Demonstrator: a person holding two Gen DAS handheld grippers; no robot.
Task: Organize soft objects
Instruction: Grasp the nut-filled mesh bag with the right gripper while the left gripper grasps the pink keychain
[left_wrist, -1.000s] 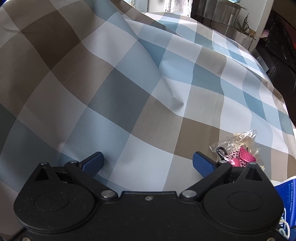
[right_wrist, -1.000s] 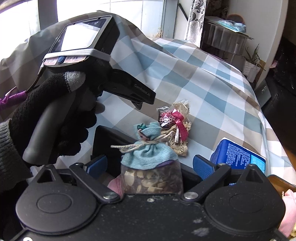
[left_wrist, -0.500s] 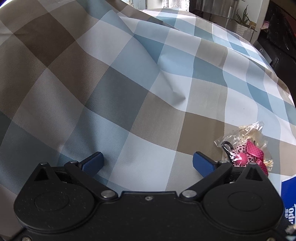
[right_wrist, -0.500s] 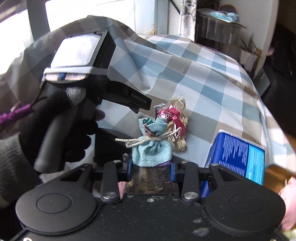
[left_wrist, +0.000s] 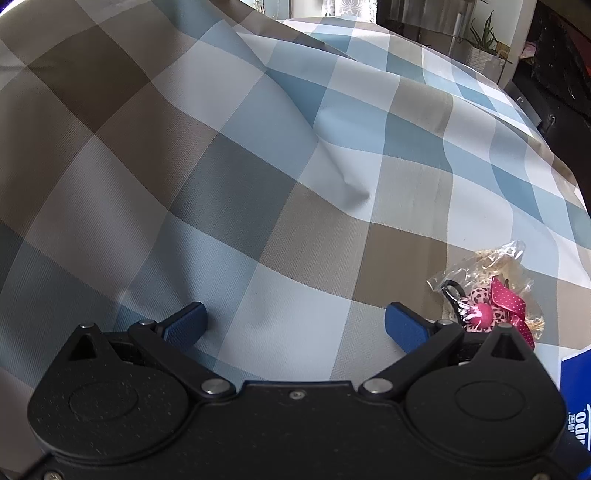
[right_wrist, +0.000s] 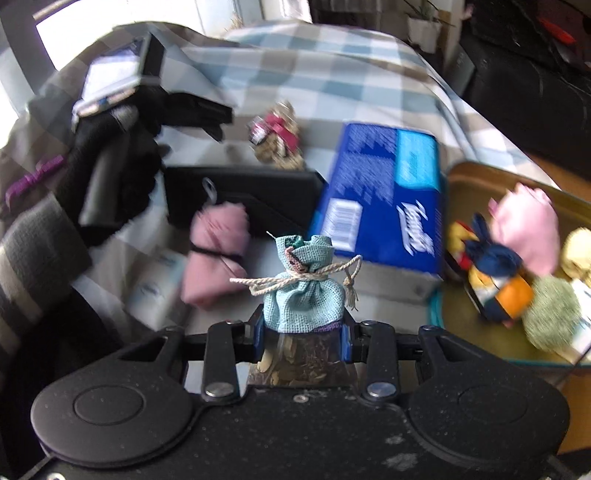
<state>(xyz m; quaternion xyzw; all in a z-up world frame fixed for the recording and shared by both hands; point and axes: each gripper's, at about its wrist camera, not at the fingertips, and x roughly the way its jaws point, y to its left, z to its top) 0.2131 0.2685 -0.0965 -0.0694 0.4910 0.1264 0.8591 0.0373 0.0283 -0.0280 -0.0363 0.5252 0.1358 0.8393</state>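
My right hand-held gripper is clamped on the teal sachet, twine-tied neck up, its clear lower half of dried bits pinched between the pads. From the sachet, a pink cloth bundle lies at 10 o'clock, a blue tissue pack at 1 o'clock, and a tin tray holding soft pouches at 3 o'clock. The view is motion-blurred. My left hand-held gripper is spread wide and holds nothing over the checked cloth. A bagged pink bow trinket sits just beside its right finger at 3 o'clock.
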